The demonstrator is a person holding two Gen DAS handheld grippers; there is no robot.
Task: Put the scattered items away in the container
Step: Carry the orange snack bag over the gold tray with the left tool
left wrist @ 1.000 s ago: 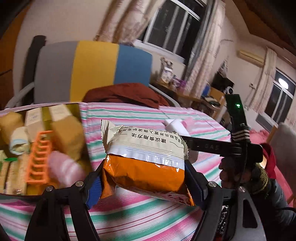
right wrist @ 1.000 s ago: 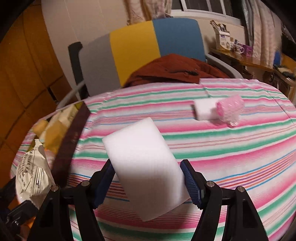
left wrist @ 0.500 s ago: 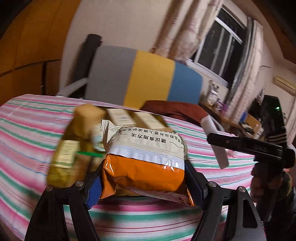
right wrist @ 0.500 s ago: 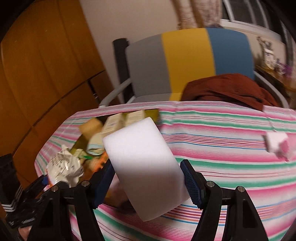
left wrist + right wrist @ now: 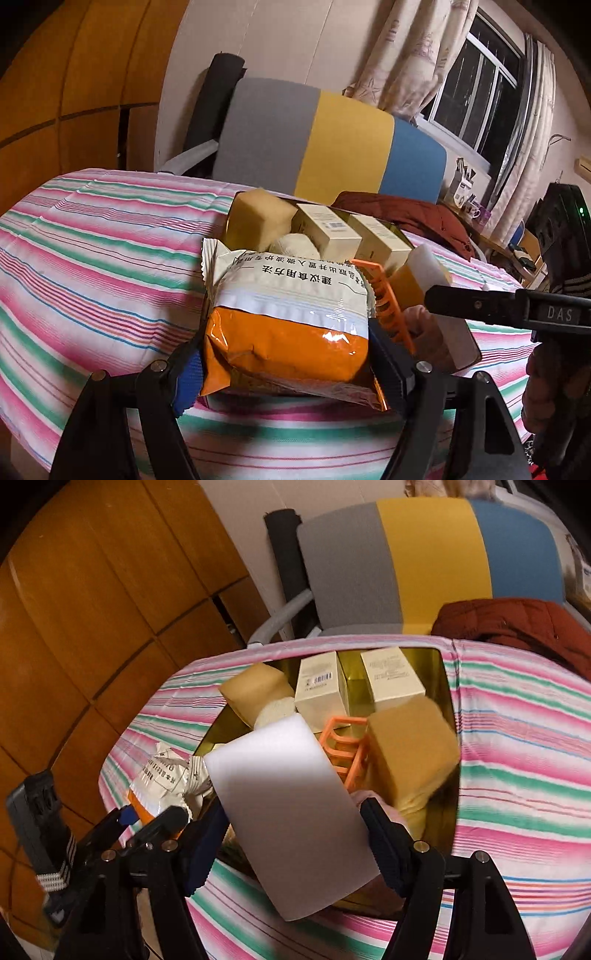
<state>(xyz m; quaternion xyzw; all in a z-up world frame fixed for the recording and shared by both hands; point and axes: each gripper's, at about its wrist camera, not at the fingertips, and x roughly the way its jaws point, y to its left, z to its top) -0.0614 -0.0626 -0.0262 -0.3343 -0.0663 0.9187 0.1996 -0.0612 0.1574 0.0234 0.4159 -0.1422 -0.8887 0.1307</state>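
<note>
My left gripper [image 5: 288, 354] is shut on an orange-and-cream snack packet [image 5: 288, 314], held just before the near edge of the gold container [image 5: 231, 221]. My right gripper [image 5: 295, 845] is shut on a white foam block [image 5: 288, 812], which hangs over the container's [image 5: 448, 701] near left part. Inside lie tan sponges [image 5: 410, 753], two cream boxes [image 5: 319, 686], an orange rack [image 5: 343, 749] and something pink. In the right wrist view the left gripper [image 5: 147, 812] and its packet [image 5: 166, 779] are at lower left. In the left wrist view the foam block [image 5: 428, 266] shows at right.
The striped cloth [image 5: 92, 258] covers the table. Behind it stands a chair [image 5: 332, 147] with a grey, yellow and blue back and a red-brown garment [image 5: 517, 624] on its seat. Wood panelling [image 5: 92, 609] is at left; a cluttered desk [image 5: 476, 210] is far right.
Both grippers have swung left across the table with their loads. The gold container now sits straight ahead of each. The pink and white items on the cloth have left view.
</note>
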